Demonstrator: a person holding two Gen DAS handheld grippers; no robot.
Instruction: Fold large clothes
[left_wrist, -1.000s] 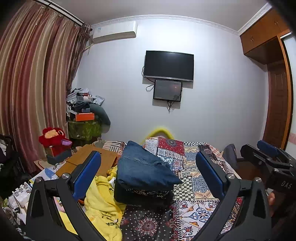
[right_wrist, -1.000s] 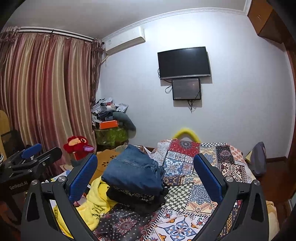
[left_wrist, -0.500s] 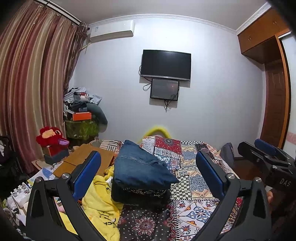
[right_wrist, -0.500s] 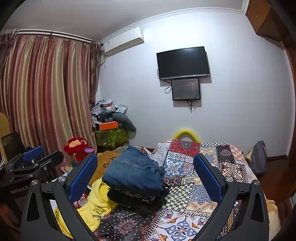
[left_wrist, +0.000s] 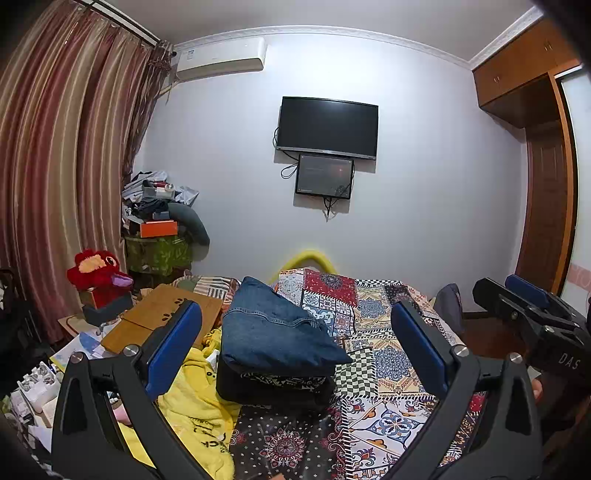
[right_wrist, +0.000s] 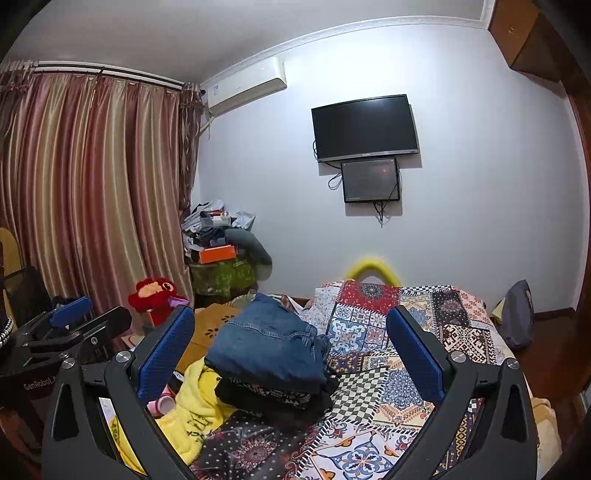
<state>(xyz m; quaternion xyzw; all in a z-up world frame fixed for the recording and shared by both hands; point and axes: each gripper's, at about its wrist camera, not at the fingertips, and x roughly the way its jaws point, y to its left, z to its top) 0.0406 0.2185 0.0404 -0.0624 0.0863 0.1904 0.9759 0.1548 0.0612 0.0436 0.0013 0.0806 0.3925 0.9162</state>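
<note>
Left wrist view: left gripper (left_wrist: 295, 347) and right gripper (right_wrist: 291, 349) both spread, empty. Folded jeans (left_wrist: 273, 332) top a dark stack (left_wrist: 273, 386) on the bed (left_wrist: 388, 369); yellow garment (left_wrist: 195, 406) beside the stack. Risk: reaching for it may topple the stack.

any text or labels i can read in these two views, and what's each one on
"DAS" – white letters on the right gripper, body seen at the right edge of the left wrist view.
"GenRoboAI", end cut off – on the left gripper, seen in the right wrist view.
Black print on the yellow garment: creased, not readable.
Air conditioner sticker: too small.
</note>
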